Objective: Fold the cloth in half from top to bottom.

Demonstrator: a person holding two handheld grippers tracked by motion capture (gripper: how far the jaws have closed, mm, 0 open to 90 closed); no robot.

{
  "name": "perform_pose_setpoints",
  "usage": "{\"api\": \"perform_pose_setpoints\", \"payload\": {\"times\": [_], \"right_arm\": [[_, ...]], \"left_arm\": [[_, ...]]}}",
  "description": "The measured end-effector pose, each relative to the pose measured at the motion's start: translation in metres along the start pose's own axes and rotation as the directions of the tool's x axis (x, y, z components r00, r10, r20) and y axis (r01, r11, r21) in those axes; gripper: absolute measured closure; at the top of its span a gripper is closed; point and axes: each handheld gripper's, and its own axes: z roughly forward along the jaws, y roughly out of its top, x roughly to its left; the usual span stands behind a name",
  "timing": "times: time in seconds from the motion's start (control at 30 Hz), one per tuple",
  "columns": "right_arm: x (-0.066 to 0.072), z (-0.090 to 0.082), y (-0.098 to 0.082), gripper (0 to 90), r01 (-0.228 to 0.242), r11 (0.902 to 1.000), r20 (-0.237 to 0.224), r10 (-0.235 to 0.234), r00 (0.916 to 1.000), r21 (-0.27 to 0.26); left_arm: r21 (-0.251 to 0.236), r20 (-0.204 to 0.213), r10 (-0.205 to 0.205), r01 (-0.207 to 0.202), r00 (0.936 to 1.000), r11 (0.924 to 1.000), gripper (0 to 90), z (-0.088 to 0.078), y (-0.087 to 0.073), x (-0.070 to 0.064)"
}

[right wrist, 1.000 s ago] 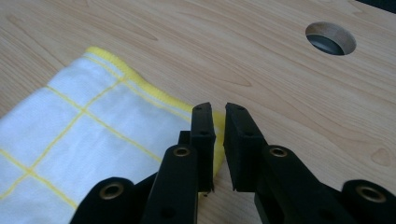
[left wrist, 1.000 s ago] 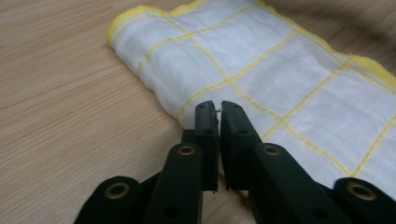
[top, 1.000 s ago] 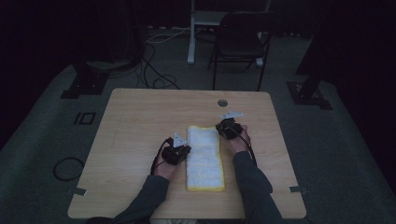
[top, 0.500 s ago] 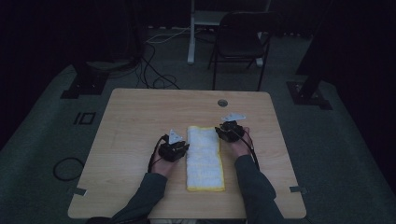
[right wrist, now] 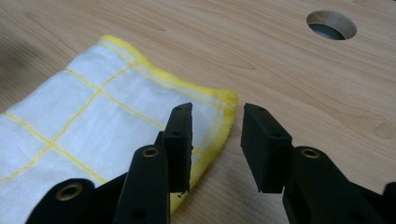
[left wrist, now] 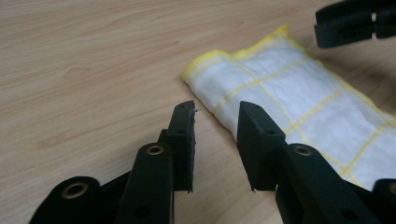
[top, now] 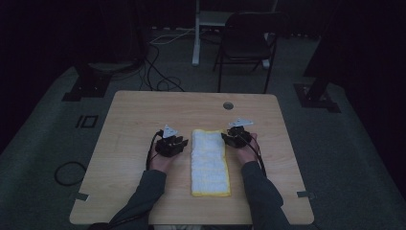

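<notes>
**High view: both tongs parked at the far corners of a folded cloth**

Left tongs point(top: 179, 142) and right tongs point(top: 229, 137) sit on either side of the folded cloth point(top: 209, 162), up near its far end. Both are spread apart and holding nothing.

In the left gripper view, the left tongs point(left wrist: 215, 122) hang with the jaws straddling the cloth's point(left wrist: 299, 112) long edge, one jaw over bare wood and the other right at the fabric. Can't quite tell if that jaw is touching it. The other tongs poke in at the top right there.

Right gripper view is similar: the right tongs point(right wrist: 215, 125) are lined up on the yellow-hemmed corner of the cloth point(right wrist: 88, 116), with the corner sitting in the gap between the jaws.

My read is that the mirrored setup is on purpose. Pinching two matching corners at once keeps the cloth square when you lift it for another fold. It's a white cloth with a yellow grid, lying flat as a long strip down the middle of the table point(top: 143, 110), roughly between the person's forearms.

Farther out there's a cable hole point(top: 228, 105) in the table near its far edge, and a chair point(top: 246, 45) behind it.
</notes>
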Motion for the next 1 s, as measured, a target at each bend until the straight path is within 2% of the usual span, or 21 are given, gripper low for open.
{"api": "perform_pose_setpoints", "payload": {"times": [0.07, 0.17, 0.43, 0.6, 0.73, 0.77, 0.9, 1.0], "right_arm": [[0.000, 0.001, 0.000, 62.6, -0.003, 1.0000, 0.003, 0.003, 1.0000, -0.001], [-0.001, 0.002, 0.000, 62.4, -0.012, 0.9999, 0.007, 0.012, 0.9999, -0.001], [-0.003, 0.005, -0.001, 62.0, -0.027, 0.9996, 0.007, 0.027, 0.9996, 0.003], [-0.002, 0.006, -0.001, 61.7, -0.028, 0.9996, 0.005, 0.028, 0.9996, -0.004], [-0.001, 0.007, -0.001, 61.5, -0.034, 0.9994, 0.005, 0.034, 0.9994, -0.003], [-0.001, 0.007, -0.001, 61.5, -0.033, 0.9995, 0.007, 0.033, 0.9994, 0.003], [-0.002, 0.010, -0.001, 61.3, -0.038, 0.9992, 0.011, 0.038, 0.9992, 0.013], [-0.003, 0.013, -0.001, 60.7, -0.050, 0.9985, 0.011, 0.050, 0.9987, 0.020]], "left_arm": [[0.009, -0.002, -0.006, 0.006, 1.0000, 0.9999, 65.7, 0.004, 0.003, 0.002], [0.003, -0.025, -0.013, 0.013, 0.9996, 0.9999, 64.4, 0.009, 0.006, 0.002], [0.024, -0.032, -0.019, 0.020, 0.9993, 0.9995, 61.1, 0.024, 0.010, 0.001], [0.038, -0.038, -0.045, 0.047, 0.9983, 0.9982, 59.9, 0.033, 0.011, 0.002], [0.043, -0.037, -0.049, 0.050, 0.9981, 0.9978, 59.4, 0.035, 0.011, 0.002], [0.057, -0.036, -0.066, 0.068, 0.9972, 0.9961, 58.7, 0.040, 0.012, 0.003], [0.075, -0.032, -0.071, 0.074, 0.9969, 0.9945, 58.5, 0.047, 0.013, 0.002], [0.072, -0.039, -0.080, 0.083, 0.9960, 0.9940, 56.5, 0.051, 0.014, 0.001]]}}
